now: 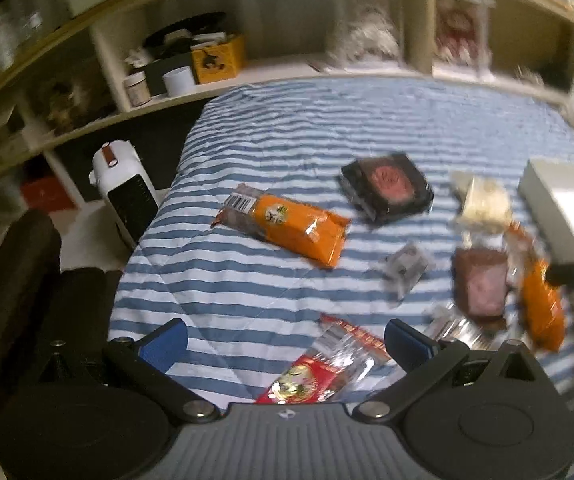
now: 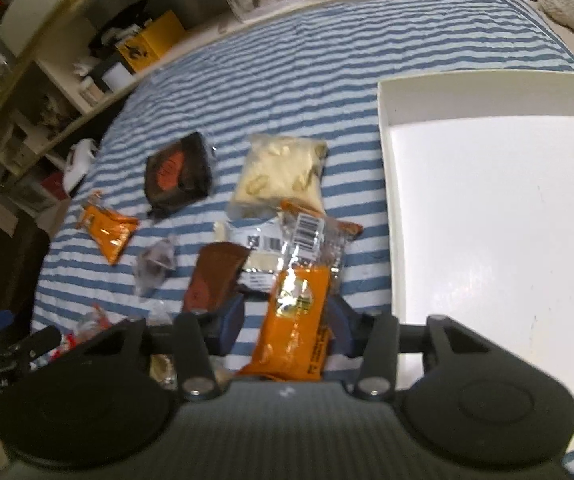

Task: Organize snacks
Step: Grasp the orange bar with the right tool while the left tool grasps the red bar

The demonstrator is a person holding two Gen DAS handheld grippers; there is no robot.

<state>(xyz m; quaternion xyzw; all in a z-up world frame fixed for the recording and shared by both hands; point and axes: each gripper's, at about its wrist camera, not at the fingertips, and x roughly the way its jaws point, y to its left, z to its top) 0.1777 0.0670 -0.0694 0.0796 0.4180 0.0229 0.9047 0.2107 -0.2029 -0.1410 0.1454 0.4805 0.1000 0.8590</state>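
My left gripper [image 1: 285, 344] is open low over the striped bed, with a red snack packet [image 1: 327, 364] lying between its blue fingers [image 1: 163, 344]. Beyond lie an orange packet [image 1: 287, 228], a black packet [image 1: 387, 188] and a small clear packet [image 1: 405, 268]. My right gripper [image 2: 287, 324] straddles a second orange packet [image 2: 295, 320]. Its jaws are partly closed; the right pad [image 2: 341, 328] touches the packet, while a strip of sheet shows beside the left pad. That packet lies on a pile with a brown packet [image 2: 215, 276], a silver packet [image 2: 255, 244] and a pale packet [image 2: 283, 172].
A shallow white box [image 2: 487, 208] sits open on the bed, right of the pile. Shelves [image 1: 167, 64] with jars and a yellow box line the far side of the bed. A white heater [image 1: 123, 192] and a dark chair [image 1: 19, 280] stand off the left edge.
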